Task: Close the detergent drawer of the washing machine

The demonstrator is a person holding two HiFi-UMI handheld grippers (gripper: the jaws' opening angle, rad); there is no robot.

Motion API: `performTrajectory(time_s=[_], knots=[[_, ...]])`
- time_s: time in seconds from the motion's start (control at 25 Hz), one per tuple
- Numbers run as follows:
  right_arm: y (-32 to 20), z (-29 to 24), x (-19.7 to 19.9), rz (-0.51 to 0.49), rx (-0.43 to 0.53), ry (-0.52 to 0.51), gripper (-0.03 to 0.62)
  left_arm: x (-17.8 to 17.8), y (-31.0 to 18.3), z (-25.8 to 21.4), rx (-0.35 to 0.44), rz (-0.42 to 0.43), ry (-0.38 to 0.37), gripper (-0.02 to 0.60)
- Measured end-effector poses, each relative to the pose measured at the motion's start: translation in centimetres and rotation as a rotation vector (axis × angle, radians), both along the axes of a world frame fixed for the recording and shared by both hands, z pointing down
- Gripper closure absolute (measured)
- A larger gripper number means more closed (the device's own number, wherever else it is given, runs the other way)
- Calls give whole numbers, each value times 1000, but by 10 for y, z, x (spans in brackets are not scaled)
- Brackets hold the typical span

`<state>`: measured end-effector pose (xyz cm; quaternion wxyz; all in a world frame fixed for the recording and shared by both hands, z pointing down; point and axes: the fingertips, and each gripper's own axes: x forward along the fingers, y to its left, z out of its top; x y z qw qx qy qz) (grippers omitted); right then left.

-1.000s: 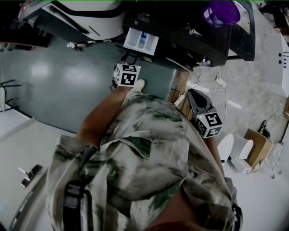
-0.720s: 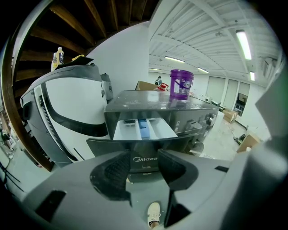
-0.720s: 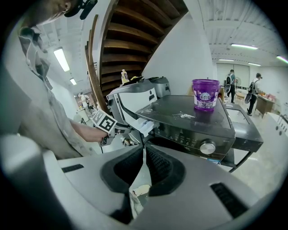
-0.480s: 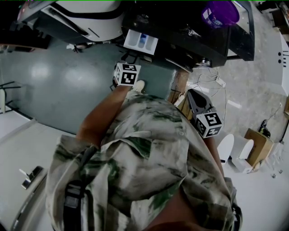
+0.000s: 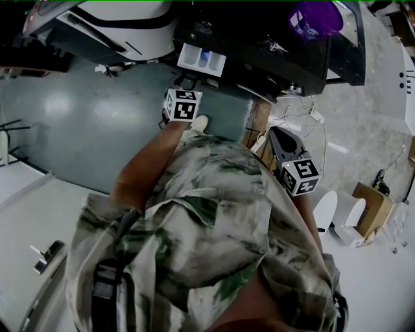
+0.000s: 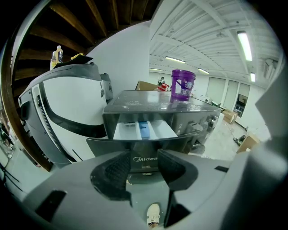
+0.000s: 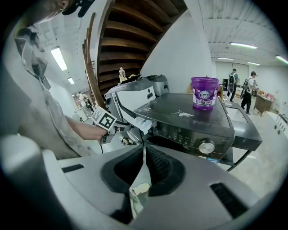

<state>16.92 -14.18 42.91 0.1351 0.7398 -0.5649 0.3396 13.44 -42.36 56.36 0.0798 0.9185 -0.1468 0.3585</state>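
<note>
The dark washing machine (image 5: 272, 45) has its white detergent drawer (image 5: 201, 58) pulled out, with a blue insert showing inside. In the left gripper view the drawer (image 6: 145, 131) sits just above and beyond my left gripper (image 6: 145, 158), which is open with nothing between its pads and points at the dark front panel under the drawer. In the head view the left gripper (image 5: 187, 84) hangs just below the drawer without visibly touching it. My right gripper (image 7: 144, 148) is shut on nothing and is held back at the right (image 5: 280, 139), aimed at the control panel with its knob (image 7: 206, 146).
A purple bucket (image 5: 316, 18) stands on the washer's lid. A white machine with a round door (image 6: 58, 112) stands to the left. Cables (image 5: 305, 117) lie on the floor at the right, near a cardboard box (image 5: 371, 207). My shoe (image 6: 153, 214) is below the jaws.
The left gripper has crept slightly up towards the drawer. The right gripper has barely moved.
</note>
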Motion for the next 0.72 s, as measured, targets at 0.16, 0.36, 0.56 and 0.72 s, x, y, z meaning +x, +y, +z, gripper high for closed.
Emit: performTrajectory(time_s=[0.16, 0.36, 0.56, 0.72], knots=[[2, 4, -1, -1, -24, -5, 554, 2, -1, -1, -3, 1, 3, 382], [2, 9, -3, -9, -62, -25, 556, 4, -3, 0, -5, 2, 3, 383], [2, 14, -6, -23, -101, -44, 556, 6, -5, -1, -8, 2, 5, 383], [1, 17, -8, -29, -121, -60, 557, 8, -6, -1, -10, 3, 3, 387]])
